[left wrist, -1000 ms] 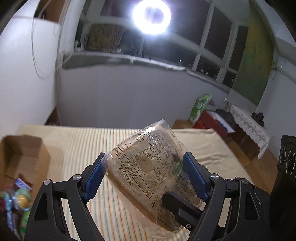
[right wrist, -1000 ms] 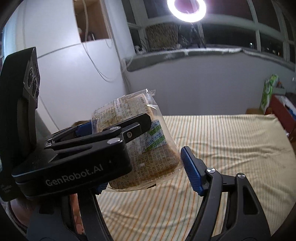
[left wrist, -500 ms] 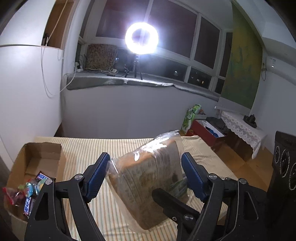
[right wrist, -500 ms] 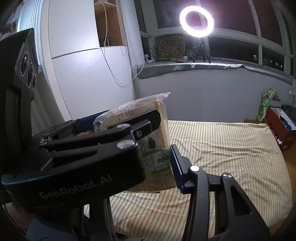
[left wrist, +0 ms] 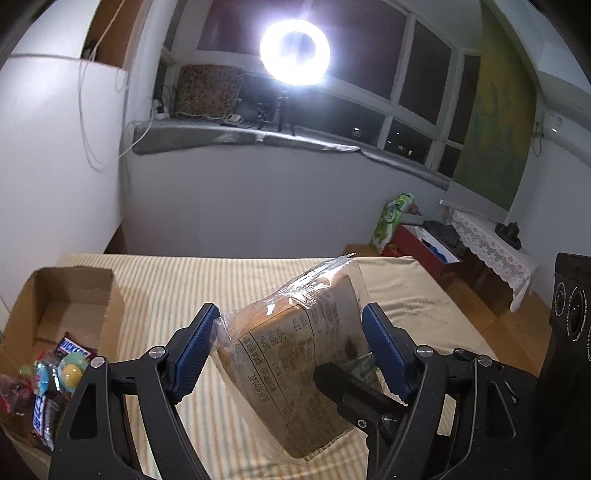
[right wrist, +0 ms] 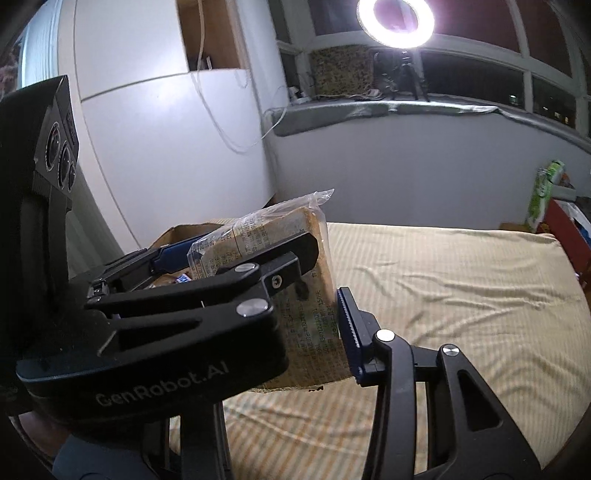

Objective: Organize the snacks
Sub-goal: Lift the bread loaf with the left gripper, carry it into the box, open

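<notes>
Bread packet (left wrist: pixel 303 362) hangs above the bed (right wrist: pixel 443 280), pinched between my left tongs (left wrist: pixel 291 350); my right tongs (right wrist: pixel 325 295) have just been closing onto it. I'd release left only once right grips firmly.

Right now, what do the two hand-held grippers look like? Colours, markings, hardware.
Both match: matte black frames with triangular cutouts and silver pivot bolts. Left hand-held gripper carries blue ribbed pads. Its body reads "GenRobot.AI" in pale lettering in the right view. Right hand-held gripper has a blue serrated pad. No cables or sleeves visible.

Both wrist cameras look down along their fingers, close over the striped bed (left wrist: pixel 155 280) — sharing the ring light (right wrist: pixel 394 23).
</notes>
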`<act>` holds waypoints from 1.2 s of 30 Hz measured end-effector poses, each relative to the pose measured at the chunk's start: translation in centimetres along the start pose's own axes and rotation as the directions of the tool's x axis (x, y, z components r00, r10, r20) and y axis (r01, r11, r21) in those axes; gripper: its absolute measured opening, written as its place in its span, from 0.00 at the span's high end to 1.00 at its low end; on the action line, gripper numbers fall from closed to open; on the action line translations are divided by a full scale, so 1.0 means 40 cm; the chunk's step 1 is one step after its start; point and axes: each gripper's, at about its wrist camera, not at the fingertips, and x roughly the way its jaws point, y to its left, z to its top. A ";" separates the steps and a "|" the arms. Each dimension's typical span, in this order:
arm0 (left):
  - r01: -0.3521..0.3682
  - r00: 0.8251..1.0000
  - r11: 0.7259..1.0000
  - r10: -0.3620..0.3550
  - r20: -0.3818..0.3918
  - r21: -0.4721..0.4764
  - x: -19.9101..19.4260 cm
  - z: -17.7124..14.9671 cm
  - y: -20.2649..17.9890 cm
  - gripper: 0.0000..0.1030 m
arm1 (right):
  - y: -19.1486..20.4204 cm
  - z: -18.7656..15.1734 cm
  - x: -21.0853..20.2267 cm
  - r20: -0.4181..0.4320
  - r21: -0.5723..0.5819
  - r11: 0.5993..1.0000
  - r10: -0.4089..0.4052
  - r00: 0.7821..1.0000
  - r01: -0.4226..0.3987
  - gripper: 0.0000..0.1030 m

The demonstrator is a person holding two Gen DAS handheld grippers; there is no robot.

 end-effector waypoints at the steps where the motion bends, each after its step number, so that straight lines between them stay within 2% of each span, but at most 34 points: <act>1: -0.005 1.000 1.000 0.005 0.001 -0.007 -0.003 -0.002 0.010 0.23 | 0.015 0.003 0.011 -0.004 -0.009 1.000 0.009 1.000 -0.009 0.59; 9: -0.108 0.992 0.989 0.114 0.054 -0.096 -0.115 -0.003 0.173 0.23 | 0.235 0.051 0.085 -0.017 -0.122 0.984 0.131 0.991 -0.132 0.59; 15: -0.227 0.963 0.960 0.247 0.109 -0.166 -0.269 -0.019 0.319 0.23 | 0.423 0.066 0.118 -0.032 -0.206 0.950 0.235 0.971 -0.236 0.59; 19: -0.274 0.943 0.942 0.303 0.136 -0.195 -0.349 -0.025 0.373 0.23 | 0.490 0.070 0.122 -0.031 -0.236 0.934 0.268 0.963 -0.268 0.59; 23: -0.294 0.933 0.935 0.326 0.151 -0.201 -0.374 -0.020 0.396 0.23 | 0.501 0.070 0.129 -0.031 -0.242 0.932 0.270 0.962 -0.270 0.59; 30: -0.282 0.943 0.937 0.310 0.121 -0.205 -0.319 -0.024 0.418 0.23 | 0.465 0.063 0.211 -0.081 -0.218 0.939 0.254 0.964 -0.266 0.58; 31: -0.284 0.945 0.937 0.310 0.108 -0.204 -0.308 -0.027 0.422 0.23 | 0.459 0.054 0.232 -0.104 -0.226 0.941 0.233 0.967 -0.251 0.48; 32: -0.293 0.944 0.934 0.316 0.093 -0.204 -0.291 -0.030 0.431 0.23 | 0.451 0.046 0.242 -0.109 -0.232 0.947 0.204 0.973 -0.224 0.33; 33: -0.314 0.938 0.926 0.337 0.084 -0.209 -0.281 -0.033 0.440 0.23 | 0.433 0.039 0.252 -0.091 -0.227 0.958 0.157 0.983 -0.174 0.28; 34: -0.353 0.923 0.911 0.377 0.082 -0.213 -0.271 -0.041 0.448 0.23 | 0.415 0.035 0.254 -0.073 -0.214 0.966 0.134 0.988 -0.147 0.26; 36: -0.411 0.898 0.888 0.434 0.076 -0.207 -0.264 -0.056 0.456 0.19 | 0.388 0.034 0.252 -0.061 -0.186 0.972 0.134 0.989 -0.143 0.26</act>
